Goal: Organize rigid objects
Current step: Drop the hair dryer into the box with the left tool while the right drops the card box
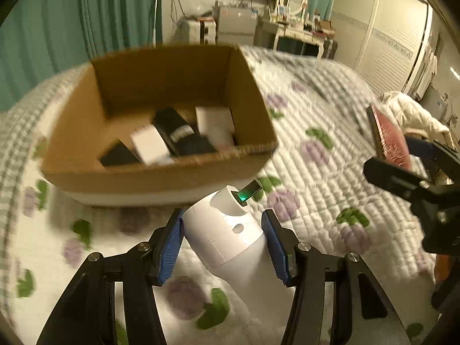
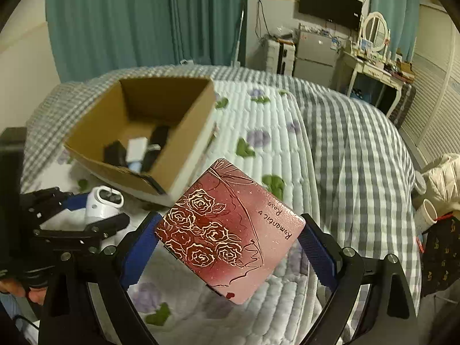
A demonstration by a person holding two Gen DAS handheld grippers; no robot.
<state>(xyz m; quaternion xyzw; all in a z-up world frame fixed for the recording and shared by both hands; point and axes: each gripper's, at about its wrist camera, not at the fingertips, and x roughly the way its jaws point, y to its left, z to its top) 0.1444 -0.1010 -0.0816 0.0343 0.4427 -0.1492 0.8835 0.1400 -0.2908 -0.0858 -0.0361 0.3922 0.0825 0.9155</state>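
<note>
Our left gripper [image 1: 222, 240] clamps a white device [image 1: 230, 230] just near the cardboard box [image 1: 161, 172] on the bed quilt [image 1: 330, 149]. Our right gripper [image 2: 230, 247] pinches a pink rose-printed case [image 2: 230, 230], seemingly clear of the quilt, right of the box.

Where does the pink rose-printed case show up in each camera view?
Left wrist: pink rose-printed case at the right edge, seen edge-on, held in the right gripper.
Right wrist: same case at lower centre, between the jaws.
Shared landmark: open cardboard box on the bed.
</note>
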